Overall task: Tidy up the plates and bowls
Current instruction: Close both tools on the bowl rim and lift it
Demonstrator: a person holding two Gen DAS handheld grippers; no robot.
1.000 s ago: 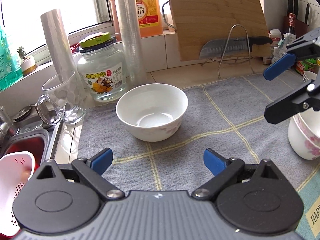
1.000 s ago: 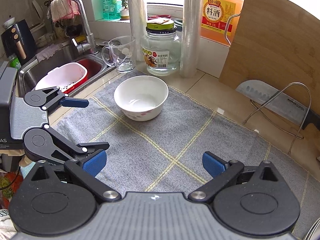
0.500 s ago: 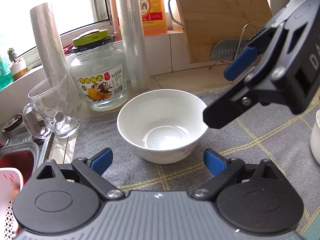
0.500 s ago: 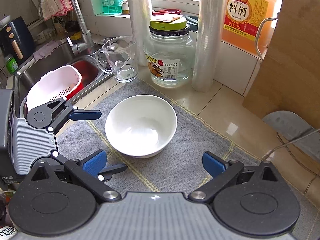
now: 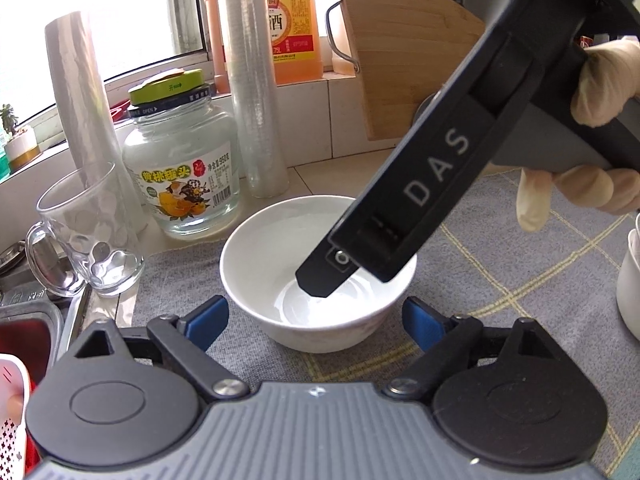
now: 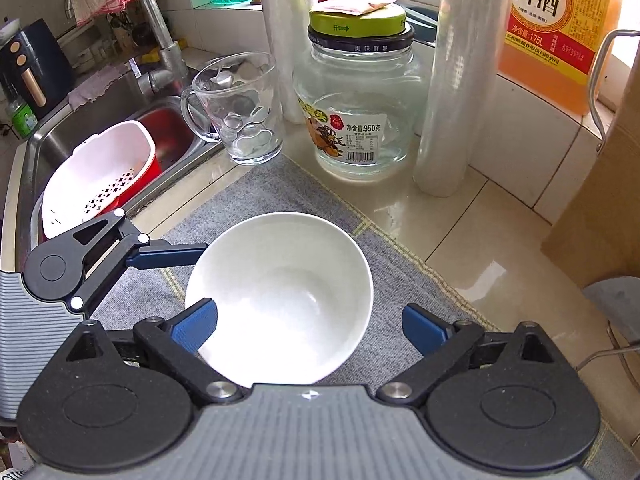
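Observation:
A white bowl [image 5: 280, 280] [image 6: 280, 292] stands upright on the grey checked mat [image 5: 520, 248]. My left gripper [image 5: 316, 318] is open, level with the bowl's near side, the bowl between its blue fingertips. My right gripper [image 6: 310, 326] is open and hangs over the bowl from above; its left fingertip sits inside the rim, its right one outside. In the left wrist view the right gripper's body [image 5: 420, 200] reaches down into the bowl. More white bowls [image 5: 630, 280] stand at the right edge.
Behind the bowl stand a glass mug [image 6: 240, 112], a glass jar with a green lid [image 6: 360, 100], two rolls of film [image 6: 452, 80] and an orange bottle [image 6: 556, 28]. The sink with a white colander [image 6: 96, 176] is left. A wooden board [image 5: 400, 48] leans at the back.
Both grippers have moved in on the bowl. The right gripper came down over it from the right and now has one finger inside the rim. Both stay open.

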